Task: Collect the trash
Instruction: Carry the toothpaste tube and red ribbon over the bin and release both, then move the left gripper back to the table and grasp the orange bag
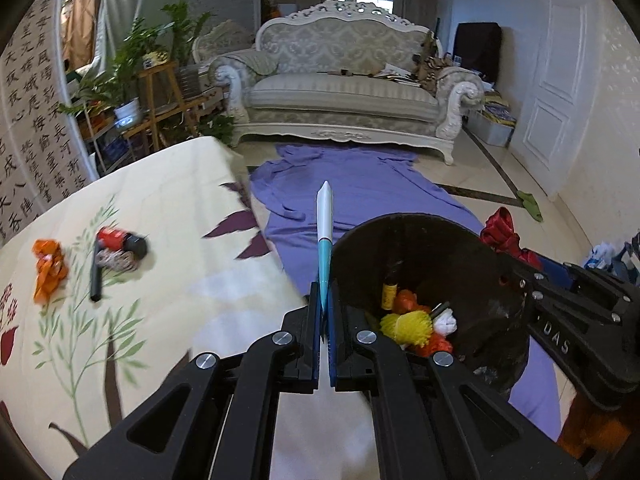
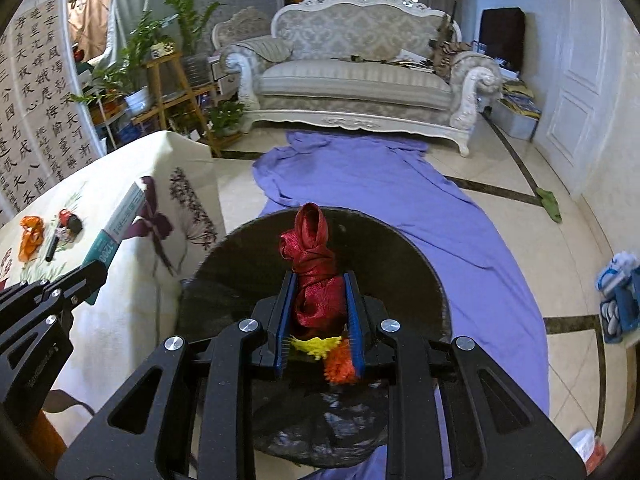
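My left gripper [image 1: 325, 292] is shut on a thin teal-and-white packet [image 1: 325, 232], which sticks up edge-on just left of the black trash bin [image 1: 424, 236]. The right wrist view shows the same packet [image 2: 120, 222] as a long flat box. My right gripper [image 2: 318, 280] is shut on a crumpled red ribbon [image 2: 308, 236] right above the bin's mouth [image 2: 240, 248]. Yellow netting [image 1: 406, 326], orange scraps and a white wad lie inside the bin. On the table's cream flowered cloth [image 1: 180, 200] lie an orange wrapper [image 1: 50, 268], a black marker [image 1: 95, 280], a twine ball [image 1: 118, 262] and a red-and-black item [image 1: 122, 240].
A purple sheet [image 1: 360, 184] covers the floor from the bin to an ornate white sofa [image 1: 344, 92]. Potted plants on a wooden stand [image 1: 160, 92] stand behind the table. A green rag [image 1: 530, 204] lies by the white door, and blue-and-white items [image 2: 618, 292] lie at the right.
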A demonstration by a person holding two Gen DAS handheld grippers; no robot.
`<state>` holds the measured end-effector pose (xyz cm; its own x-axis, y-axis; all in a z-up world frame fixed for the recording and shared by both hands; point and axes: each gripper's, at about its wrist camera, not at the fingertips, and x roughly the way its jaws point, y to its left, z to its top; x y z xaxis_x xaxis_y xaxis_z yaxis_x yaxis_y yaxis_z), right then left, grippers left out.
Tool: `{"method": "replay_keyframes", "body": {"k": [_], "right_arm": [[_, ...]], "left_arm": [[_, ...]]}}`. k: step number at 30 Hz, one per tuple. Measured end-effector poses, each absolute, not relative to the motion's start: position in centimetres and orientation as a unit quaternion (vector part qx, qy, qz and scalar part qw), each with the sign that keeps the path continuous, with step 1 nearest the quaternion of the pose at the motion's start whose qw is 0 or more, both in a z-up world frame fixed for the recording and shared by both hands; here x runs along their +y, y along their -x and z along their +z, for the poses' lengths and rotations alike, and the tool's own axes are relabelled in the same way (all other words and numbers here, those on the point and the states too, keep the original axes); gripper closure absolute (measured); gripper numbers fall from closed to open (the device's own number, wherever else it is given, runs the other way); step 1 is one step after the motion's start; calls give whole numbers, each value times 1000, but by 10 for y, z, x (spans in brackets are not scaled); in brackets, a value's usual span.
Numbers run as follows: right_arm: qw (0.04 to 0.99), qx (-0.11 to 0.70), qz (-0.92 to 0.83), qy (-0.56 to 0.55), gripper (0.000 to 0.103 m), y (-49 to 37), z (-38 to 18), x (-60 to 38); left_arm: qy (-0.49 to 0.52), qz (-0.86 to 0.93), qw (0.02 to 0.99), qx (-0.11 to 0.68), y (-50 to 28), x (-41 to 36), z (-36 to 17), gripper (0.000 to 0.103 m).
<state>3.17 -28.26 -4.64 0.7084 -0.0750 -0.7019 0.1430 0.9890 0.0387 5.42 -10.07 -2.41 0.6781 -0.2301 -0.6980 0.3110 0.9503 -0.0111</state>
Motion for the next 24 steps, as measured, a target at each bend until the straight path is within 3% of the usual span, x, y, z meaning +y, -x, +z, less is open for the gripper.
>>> {"method": "replay_keyframes", "body": {"k": [7,9,11,13,17,20,24], "right_arm": [[920,382,-72,-54,79,-42,-56,-298],[919,382,-76,-55,76,-46,-59,-302],[918,384,-82,-56,71,-49,-61,-305],[917,386,-85,-59,69,-49,-63,-308],[917,384,-91,-57,62,-51,-63,-310],[919,379,-91,-55,55,-50,-59,-306],[923,373,-81,-51,53,-50,-54,-298]], "left_arm": [[-68,-159,909,378,-70,-128,-30,99],[-72,-160,907,384,-76,-133,-34,93],[-74,-158,903,392,-79,-134,-39,69],[-72,-153,904,392,-81,-135,-41,59],[-71,-146,904,394,-79,-130,-42,46],[-65,-136,908,392,-76,-121,-40,42],[-56,-117,912,390,-73,-100,-36,39]]}}
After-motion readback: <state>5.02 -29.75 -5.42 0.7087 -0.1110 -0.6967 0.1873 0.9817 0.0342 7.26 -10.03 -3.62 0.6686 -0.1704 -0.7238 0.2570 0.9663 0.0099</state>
